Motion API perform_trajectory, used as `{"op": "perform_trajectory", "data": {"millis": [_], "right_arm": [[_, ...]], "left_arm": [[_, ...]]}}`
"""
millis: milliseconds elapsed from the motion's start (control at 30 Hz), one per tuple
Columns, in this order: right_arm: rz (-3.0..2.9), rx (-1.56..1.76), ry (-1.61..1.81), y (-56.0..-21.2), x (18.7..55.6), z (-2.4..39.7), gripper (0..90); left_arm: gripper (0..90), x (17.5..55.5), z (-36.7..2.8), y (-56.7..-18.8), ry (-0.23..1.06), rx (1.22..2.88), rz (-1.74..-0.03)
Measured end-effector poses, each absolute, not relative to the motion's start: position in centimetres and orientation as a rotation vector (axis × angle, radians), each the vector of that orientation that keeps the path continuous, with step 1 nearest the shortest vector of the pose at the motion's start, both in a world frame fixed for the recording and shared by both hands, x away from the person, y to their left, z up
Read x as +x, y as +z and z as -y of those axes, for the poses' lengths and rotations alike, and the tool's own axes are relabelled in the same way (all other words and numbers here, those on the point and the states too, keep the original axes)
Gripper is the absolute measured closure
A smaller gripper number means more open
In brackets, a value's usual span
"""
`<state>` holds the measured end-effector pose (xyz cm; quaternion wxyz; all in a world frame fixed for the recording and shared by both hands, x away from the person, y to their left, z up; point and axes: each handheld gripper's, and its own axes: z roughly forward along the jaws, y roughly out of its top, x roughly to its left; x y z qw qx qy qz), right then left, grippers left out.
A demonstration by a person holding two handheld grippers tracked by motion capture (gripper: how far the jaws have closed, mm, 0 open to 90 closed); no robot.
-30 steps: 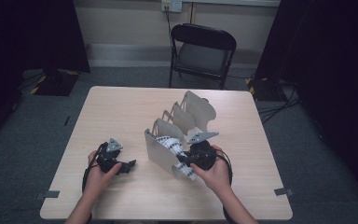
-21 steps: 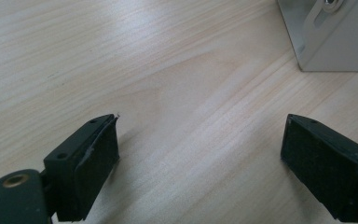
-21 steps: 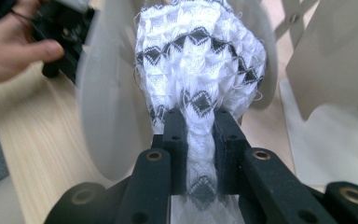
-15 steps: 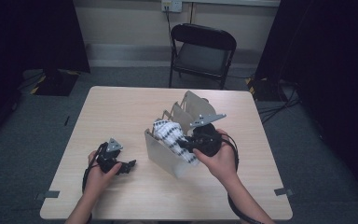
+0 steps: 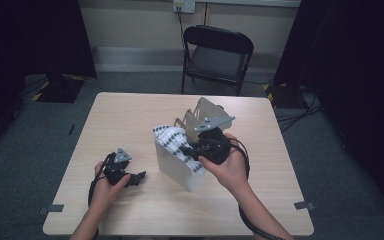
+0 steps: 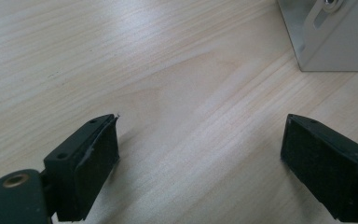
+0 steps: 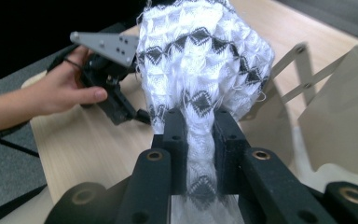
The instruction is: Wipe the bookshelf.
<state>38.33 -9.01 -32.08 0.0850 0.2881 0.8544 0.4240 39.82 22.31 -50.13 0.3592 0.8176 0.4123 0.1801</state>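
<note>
The right tongs (image 7: pixel 200 140) are clamped on a white knitted cloth with a black diamond pattern (image 7: pixel 200 60); in the right gripper view the fabric is pinched flat between both pads and bunches out above them. In the high view the cloth (image 5: pixel 177 142) is held above the near end of a grey metal folding rack (image 5: pixel 180 167), draping over its front panel, with the right tongs (image 5: pixel 192 150) at its right edge. The rack stands near the middle of the light wooden bench (image 5: pixel 130 115), its hinged panels fanned out towards the far side. The left tongs (image 6: pixel 200 158) stand wide open with nothing between the pads, resting low over bare bench beside the rack's near corner (image 6: pixel 335 42). In the high view the left tongs (image 5: pixel 137 177) lie left of the rack, apart from it.
</note>
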Motion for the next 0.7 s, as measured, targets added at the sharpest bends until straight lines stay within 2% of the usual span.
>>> {"op": "perform_trajectory", "data": {"millis": [467,700], "right_arm": [[-2.554,0.947,1.285,-35.3,38.3,9.4,78.3],[-2.603,0.999,1.234,-38.7,38.7,9.1,78.3]], "left_arm": [[11.0,39.8,-22.3,-50.1,0.462,2.109,-1.062],[11.0,39.8,-22.3,-50.1,0.461,2.107,-1.063]]}}
